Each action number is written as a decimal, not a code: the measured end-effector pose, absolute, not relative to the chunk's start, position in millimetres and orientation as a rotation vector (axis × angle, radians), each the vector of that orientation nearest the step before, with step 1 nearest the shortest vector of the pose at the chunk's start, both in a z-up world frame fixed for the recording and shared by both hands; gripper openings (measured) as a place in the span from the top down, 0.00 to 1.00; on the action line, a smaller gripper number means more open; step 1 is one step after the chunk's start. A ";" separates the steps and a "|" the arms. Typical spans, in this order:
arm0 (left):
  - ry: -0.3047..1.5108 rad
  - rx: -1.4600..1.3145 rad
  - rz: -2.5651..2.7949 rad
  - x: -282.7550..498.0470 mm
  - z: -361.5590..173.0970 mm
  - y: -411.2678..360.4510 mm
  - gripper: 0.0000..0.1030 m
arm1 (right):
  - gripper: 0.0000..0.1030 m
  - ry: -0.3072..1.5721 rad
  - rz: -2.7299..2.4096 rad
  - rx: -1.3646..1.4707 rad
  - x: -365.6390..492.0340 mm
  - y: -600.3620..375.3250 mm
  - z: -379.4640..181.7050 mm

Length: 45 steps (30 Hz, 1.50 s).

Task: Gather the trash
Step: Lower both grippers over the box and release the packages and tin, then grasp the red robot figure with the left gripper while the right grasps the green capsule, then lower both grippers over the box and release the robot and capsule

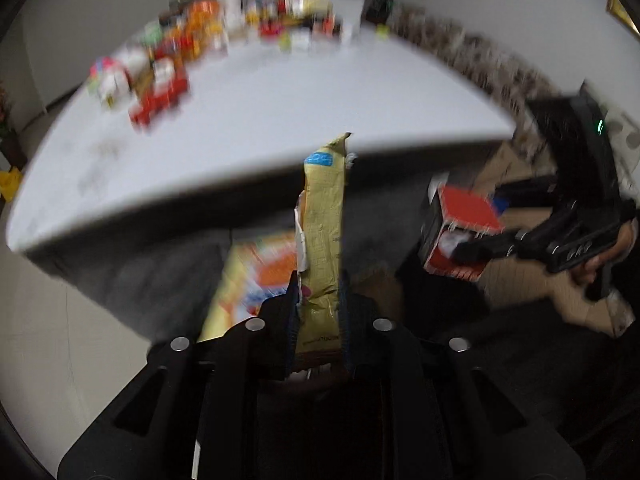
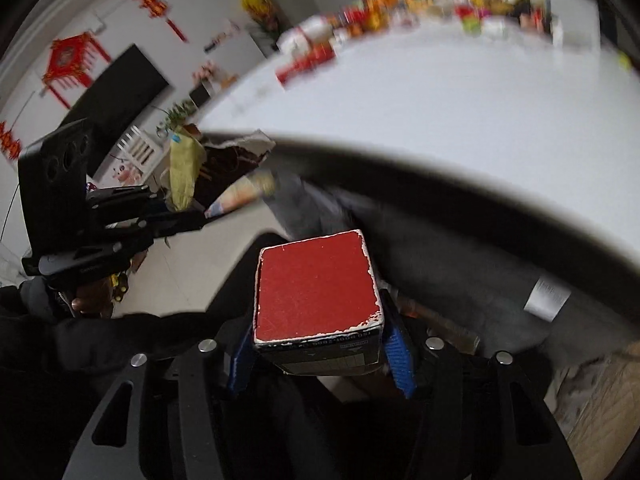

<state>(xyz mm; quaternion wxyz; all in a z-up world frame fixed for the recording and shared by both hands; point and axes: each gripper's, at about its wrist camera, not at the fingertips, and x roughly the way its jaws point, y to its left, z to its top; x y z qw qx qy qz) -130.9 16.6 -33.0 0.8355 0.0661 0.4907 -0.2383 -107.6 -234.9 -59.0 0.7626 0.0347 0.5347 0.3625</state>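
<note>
Two claws carry trash off the bench edge.
Left claw [image 1: 320,312] grips a yellow wrapper [image 1: 324,224], long axis pointing forward; right claw [image 2: 320,356] holds a red-topped carton [image 2: 316,292] between its pads.

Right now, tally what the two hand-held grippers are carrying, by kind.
Yellow snack wrapper, between the left hand-held gripper fingers: 1
Red-topped box, between the right hand-held gripper fingers: 1
Total: 2
</note>
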 end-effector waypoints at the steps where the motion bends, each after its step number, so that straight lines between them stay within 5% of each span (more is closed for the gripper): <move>1: 1.070 0.160 -0.487 -129.6 -47.5 17.5 0.57 | 0.38 1.194 0.785 0.074 -106.6 -233.0 -71.5; 2: 1.098 0.186 -0.462 -128.0 -64.5 19.7 0.43 | 0.35 1.222 0.773 0.069 -105.1 -231.1 -83.7; 7: 1.173 0.180 -0.403 -118.8 -99.4 36.2 0.43 | 0.35 1.276 0.728 0.070 -105.2 -235.2 -104.3; 11: 1.049 0.151 -0.381 -103.5 -59.9 47.2 0.43 | 0.33 1.146 0.743 0.118 -89.9 -248.2 -52.8; 13: 0.959 0.152 -0.361 -89.0 -34.1 49.8 0.24 | 0.27 1.065 0.727 0.125 -67.4 -253.5 -28.3; 15: 0.853 0.153 -0.308 -64.4 -10.0 53.8 0.20 | 0.25 0.976 0.667 0.112 -33.6 -255.0 -3.6; 22: 0.795 0.193 -0.176 40.5 0.0 63.5 0.20 | 0.26 0.838 0.403 0.130 124.5 -231.0 13.2; 31: 0.877 0.185 -0.217 103.2 -28.2 63.8 0.19 | 0.37 0.979 0.227 0.167 235.6 -192.7 -32.2; 33: 0.877 0.182 -0.224 103.2 -29.9 63.5 0.21 | 0.47 0.960 0.184 0.132 246.7 -189.7 -33.1; 36: 0.885 0.116 -0.244 101.9 -27.9 64.7 0.50 | 0.77 0.966 0.144 0.006 258.0 -174.0 -33.5; 37: 0.885 0.125 -0.224 100.4 -27.4 62.5 0.50 | 0.83 0.968 0.156 -0.028 257.8 -170.2 -33.9; 45: 0.800 0.078 -0.249 49.2 -2.8 52.4 0.51 | 0.83 0.948 0.300 0.057 199.2 -191.0 -15.5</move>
